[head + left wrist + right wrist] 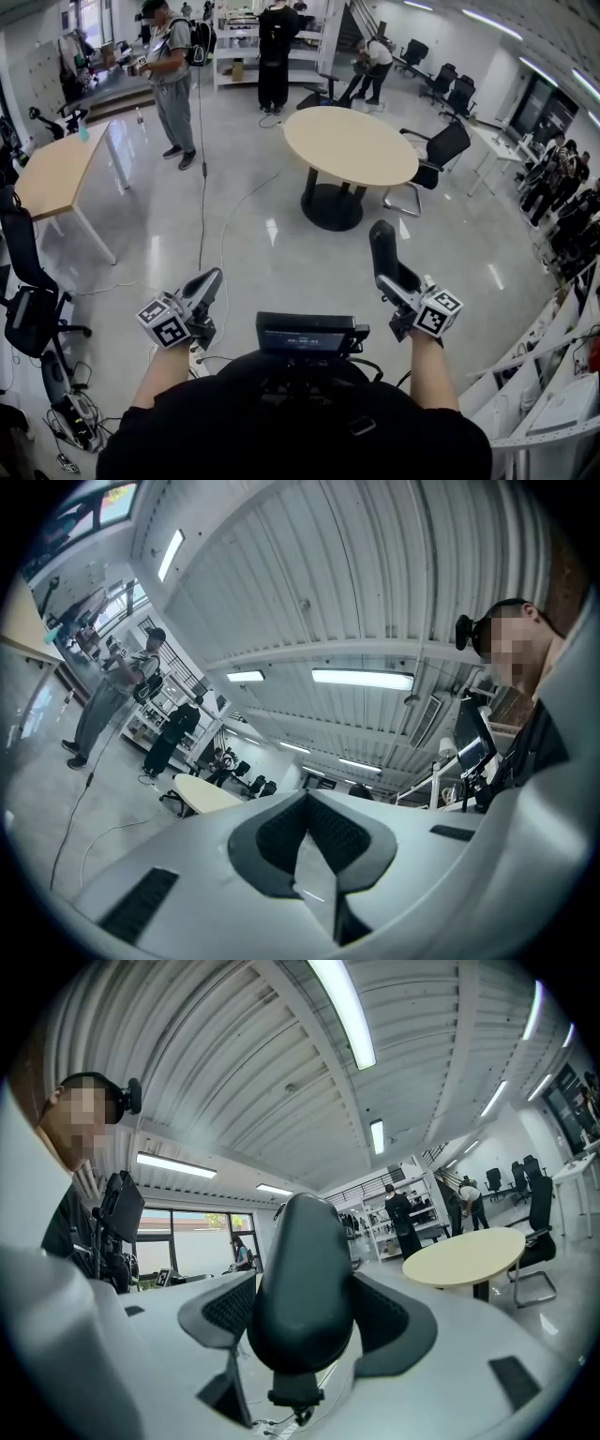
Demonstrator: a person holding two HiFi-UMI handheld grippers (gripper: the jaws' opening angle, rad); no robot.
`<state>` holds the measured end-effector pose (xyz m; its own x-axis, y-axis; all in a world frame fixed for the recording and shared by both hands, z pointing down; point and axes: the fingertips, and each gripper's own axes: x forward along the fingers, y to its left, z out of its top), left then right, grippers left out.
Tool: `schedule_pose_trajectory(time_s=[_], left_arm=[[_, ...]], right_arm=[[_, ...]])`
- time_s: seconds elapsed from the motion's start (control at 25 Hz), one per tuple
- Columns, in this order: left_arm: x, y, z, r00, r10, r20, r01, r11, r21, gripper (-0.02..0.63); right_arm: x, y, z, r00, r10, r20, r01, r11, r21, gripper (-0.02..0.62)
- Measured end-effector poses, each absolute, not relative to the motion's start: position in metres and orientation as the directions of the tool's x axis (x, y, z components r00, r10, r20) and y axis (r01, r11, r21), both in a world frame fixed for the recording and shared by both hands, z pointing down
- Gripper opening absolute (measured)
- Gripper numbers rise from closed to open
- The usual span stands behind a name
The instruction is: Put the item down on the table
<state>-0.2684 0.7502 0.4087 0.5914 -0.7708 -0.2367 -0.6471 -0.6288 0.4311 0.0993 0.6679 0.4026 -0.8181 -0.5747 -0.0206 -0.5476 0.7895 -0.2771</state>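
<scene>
Gripping dark item point(300, 1269), right tool point(396, 281); left tool point(312, 841) closed, empty; round table point(349, 145) ahead, chair point(441, 148) beside.

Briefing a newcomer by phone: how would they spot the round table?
On the open grey floor mid-room stands the round table, a black chair beside it. Its beige top rests on one black pedestal; the rectangular table at left has thin white legs.

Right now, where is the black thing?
The black thing is held in the right gripper, on the head view's right, above the floor, short of the round table.
</scene>
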Motion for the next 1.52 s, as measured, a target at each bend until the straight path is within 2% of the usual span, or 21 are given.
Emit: schedule_pose_trajectory(time_s=[0.28,0.56,1.0,1.28,1.52], left_arm=[[-0.273,0.730,0.411,0.556,-0.802,-0.220,-0.678,-0.590,0.438,0.002],[-0.233,0.678,0.408,0.540,-0.818,-0.196,-0.705,-0.567,0.425,0.002],[-0.123,0.570,0.393,0.518,-0.831,-0.202,-0.714,-0.550,0.433,0.002],[-0.058,0.505,0.395,0.557,-0.809,-0.191,-0.693,-0.578,0.431,0.002],[-0.037,0.454,0.403,0.592,-0.788,-0.170,-0.667,-0.597,0.446,0.002]], right_arm=[[0.093,0.633,0.404,-0.841,-0.541,-0.021,-0.513,0.809,-0.287,0.325],[0.122,0.566,0.409,-0.864,-0.502,-0.041,-0.468,0.830,-0.303,0.325],[0.218,0.448,0.396,-0.886,-0.459,-0.066,-0.427,0.862,-0.272,0.325],[0.284,0.394,0.404,-0.865,-0.496,-0.074,-0.457,0.840,-0.294,0.325],[0.315,0.363,0.422,-0.836,-0.546,-0.052,-0.500,0.799,-0.334,0.326]])
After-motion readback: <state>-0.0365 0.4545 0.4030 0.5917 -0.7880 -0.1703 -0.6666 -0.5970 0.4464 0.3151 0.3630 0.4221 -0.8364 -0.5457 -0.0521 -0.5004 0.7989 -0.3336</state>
